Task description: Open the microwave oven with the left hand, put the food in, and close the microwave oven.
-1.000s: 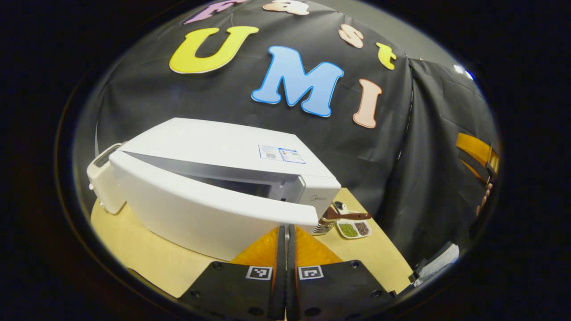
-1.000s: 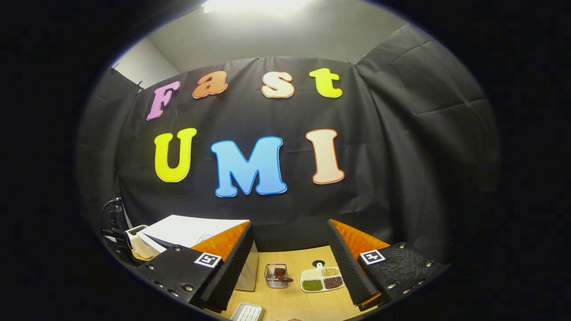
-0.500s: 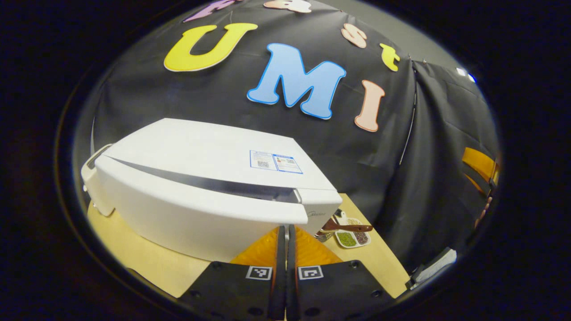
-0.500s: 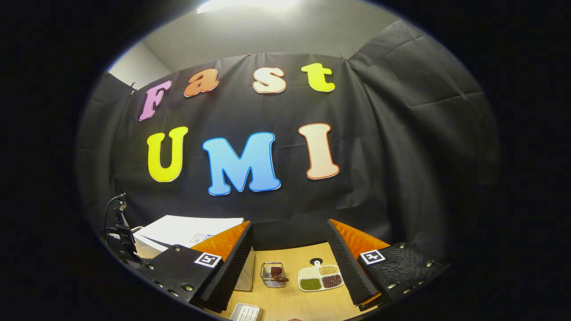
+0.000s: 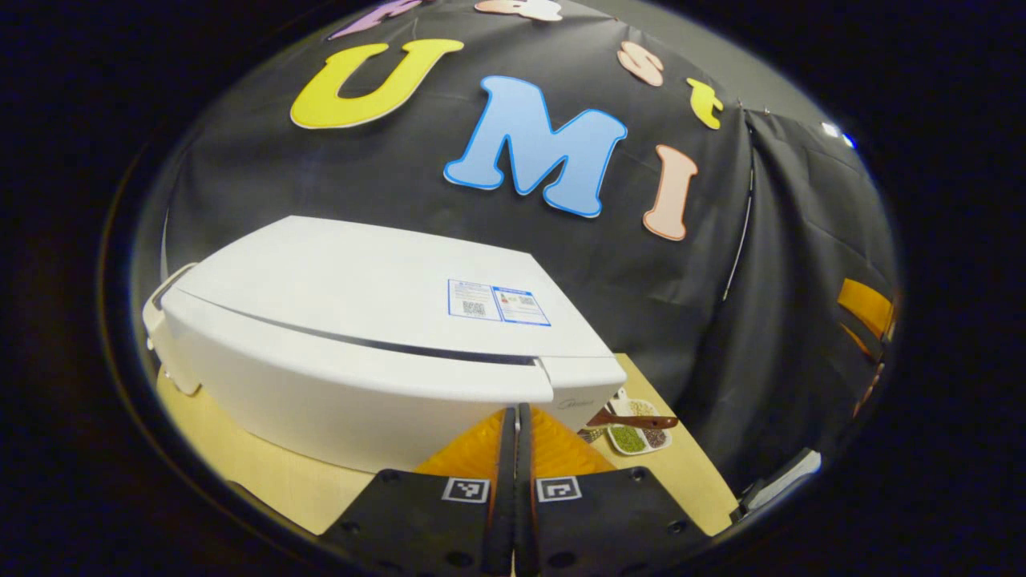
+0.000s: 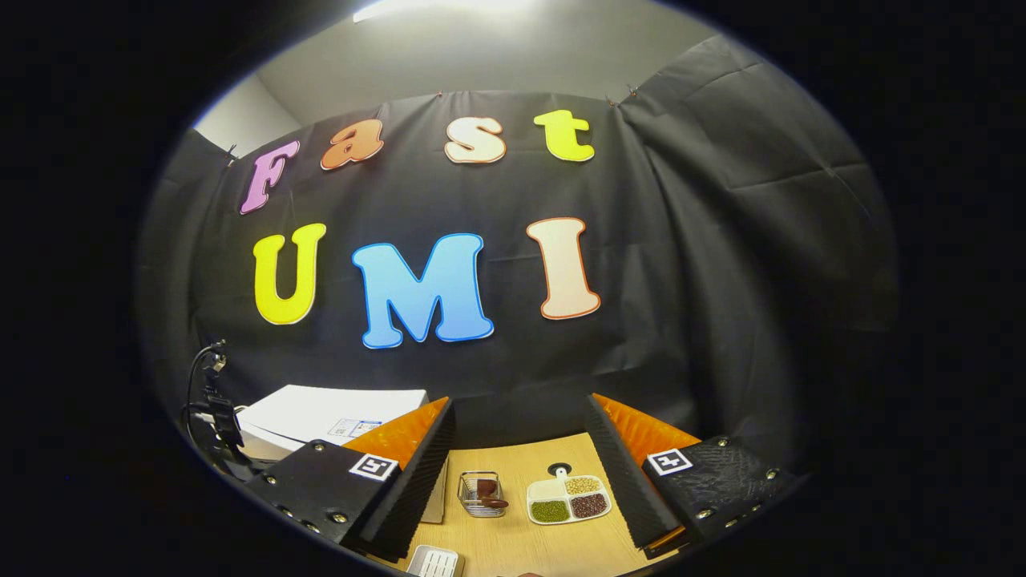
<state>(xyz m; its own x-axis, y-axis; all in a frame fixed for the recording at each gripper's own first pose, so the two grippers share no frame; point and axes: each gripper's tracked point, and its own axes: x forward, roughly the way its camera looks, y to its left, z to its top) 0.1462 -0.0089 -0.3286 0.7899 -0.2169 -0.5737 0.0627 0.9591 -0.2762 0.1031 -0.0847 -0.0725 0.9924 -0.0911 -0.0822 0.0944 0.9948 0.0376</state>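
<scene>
Black cloth wall (image 6: 721, 264) hangs in folds across the back and wraps round the right side, clipped along its top edge. Above it a plain grey wall (image 6: 481, 56), with a bright ceiling light (image 6: 437, 8) at the very top. Pale wooden worktop (image 6: 521, 545) at the bottom, running up to the cloth; the left gripper view shows the same worktop (image 5: 240, 473) and cloth (image 5: 785, 264).

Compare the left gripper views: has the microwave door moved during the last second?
Yes. The door has swung shut against the microwave body; the wide gap between them has narrowed to a thin seam.
</scene>
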